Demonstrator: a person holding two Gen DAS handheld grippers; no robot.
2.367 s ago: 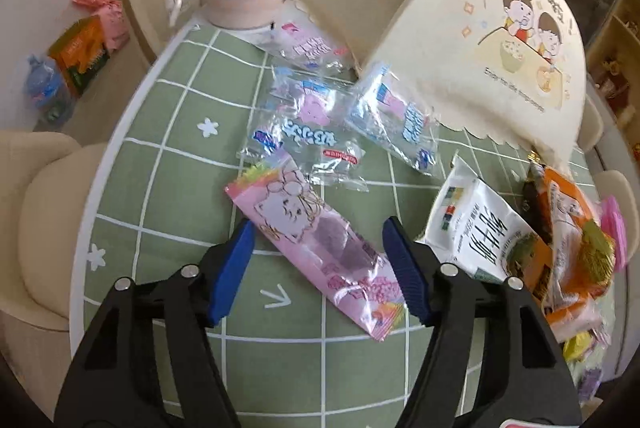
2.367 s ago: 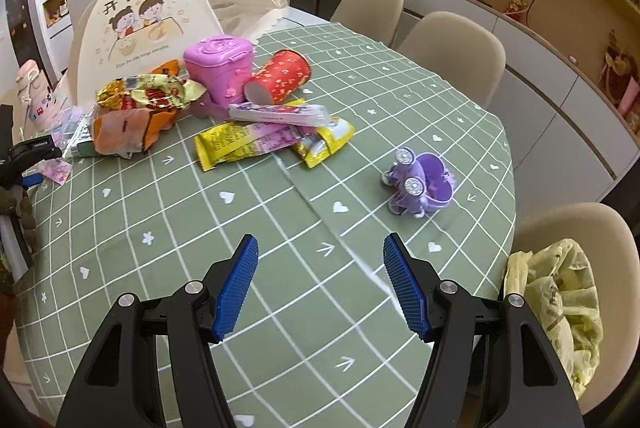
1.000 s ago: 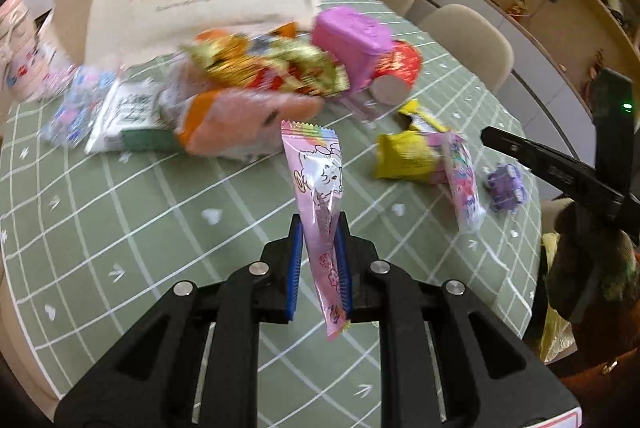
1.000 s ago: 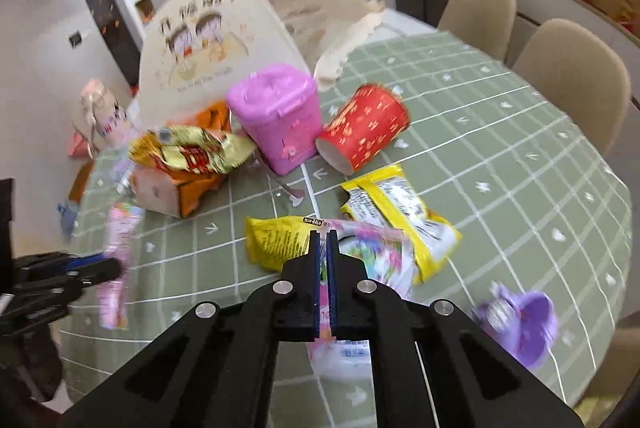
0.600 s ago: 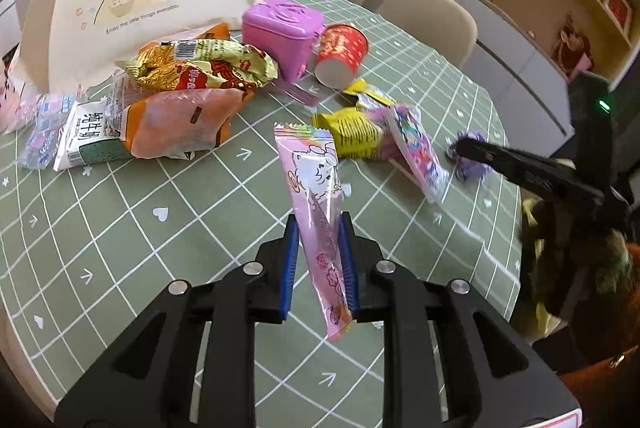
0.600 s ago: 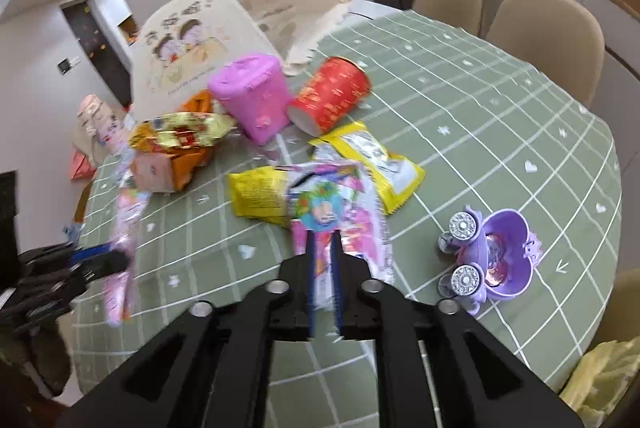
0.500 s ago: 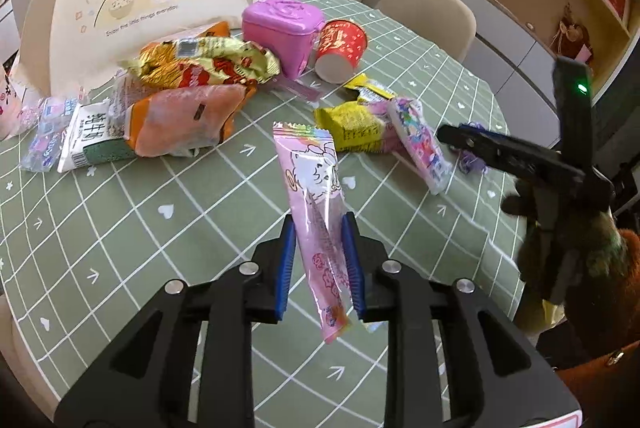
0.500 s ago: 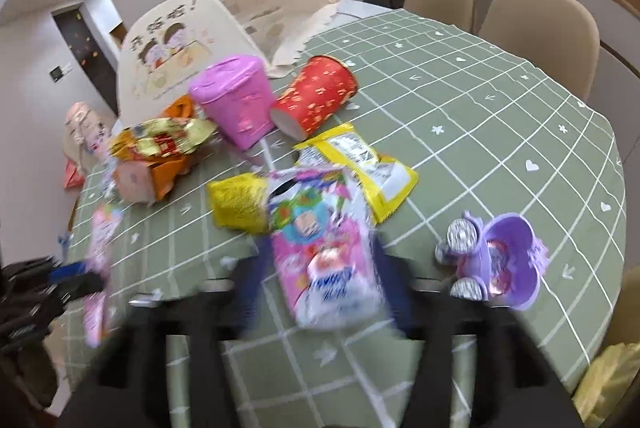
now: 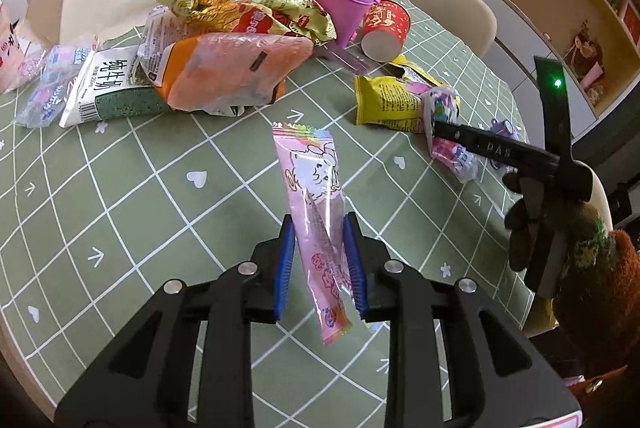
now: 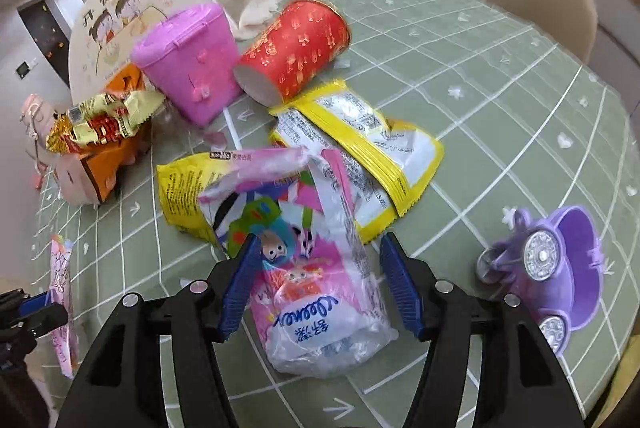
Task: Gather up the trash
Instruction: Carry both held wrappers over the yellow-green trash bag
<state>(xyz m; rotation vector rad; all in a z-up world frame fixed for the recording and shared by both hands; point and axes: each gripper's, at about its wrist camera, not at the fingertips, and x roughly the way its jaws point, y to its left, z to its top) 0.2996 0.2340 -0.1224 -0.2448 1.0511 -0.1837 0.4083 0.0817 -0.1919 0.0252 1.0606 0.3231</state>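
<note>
Trash is in both claws' reach now. A second ago the right claw [image 10: 318, 282] was clenched on the pink-and-white wrapper [image 10: 320, 292]; now its jaws are opening wide, and the wrapper lies loose between them, over the green desk [image 10: 500, 116]. The left claw [image 9: 319, 262] has loosened a little but still grasps the long pink wrapper [image 9: 316, 204], which stands upright above the desk. I judge that the right piece is dropped, so it must be grasped again or left.

Left tongs [image 9: 319, 264] seemingly gripping; right tongs [image 10: 320, 282] opening.
</note>
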